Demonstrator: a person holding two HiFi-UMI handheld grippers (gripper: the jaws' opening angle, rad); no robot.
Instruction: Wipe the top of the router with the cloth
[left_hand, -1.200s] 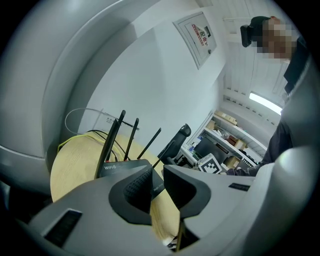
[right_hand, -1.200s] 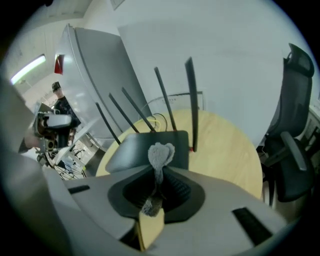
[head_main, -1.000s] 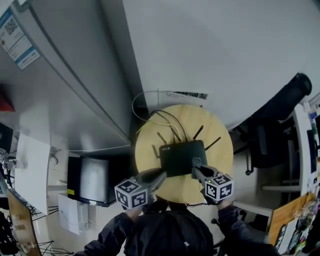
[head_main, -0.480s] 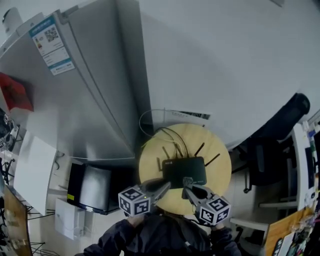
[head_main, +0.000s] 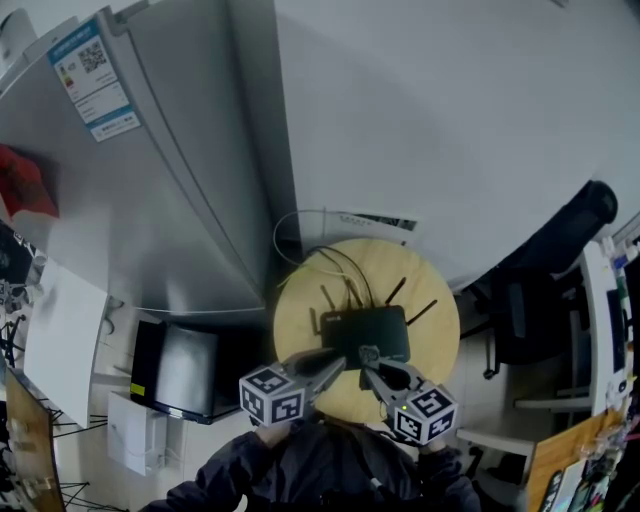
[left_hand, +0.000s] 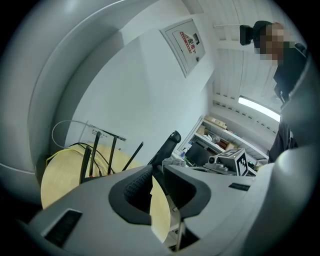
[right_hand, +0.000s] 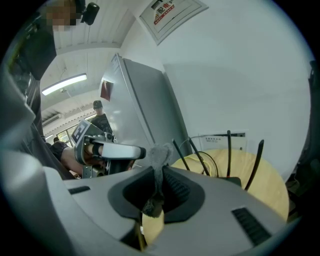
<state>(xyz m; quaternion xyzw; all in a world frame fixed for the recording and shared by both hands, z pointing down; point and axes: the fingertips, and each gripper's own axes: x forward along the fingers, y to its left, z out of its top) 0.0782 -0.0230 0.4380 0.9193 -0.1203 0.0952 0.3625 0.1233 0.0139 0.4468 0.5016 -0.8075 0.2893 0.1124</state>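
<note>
A black router (head_main: 368, 333) with several upright antennas lies on a round wooden table (head_main: 432, 322). My right gripper (head_main: 368, 356) hovers over the router's near edge, shut on a small grey cloth (head_main: 367, 352). In the right gripper view the cloth (right_hand: 160, 154) sticks up from between the closed jaws of that gripper (right_hand: 159, 172), with the router's antennas (right_hand: 229, 152) beyond. My left gripper (head_main: 338, 361) is just left of it, shut and empty. In the left gripper view its jaws (left_hand: 152, 172) meet, and the antennas (left_hand: 84, 162) rise behind.
A tall grey refrigerator (head_main: 150, 180) stands left of the table, against a white wall. Yellow and black cables (head_main: 335, 262) run off the table's far side. A black chair (head_main: 560, 235) is at the right, a dark box (head_main: 185, 365) low at the left. A person (right_hand: 100, 117) stands far off.
The right gripper with the cloth has slid left and back from the router's right side to its near edge. The left gripper stays close beside it. The head view has shifted.
</note>
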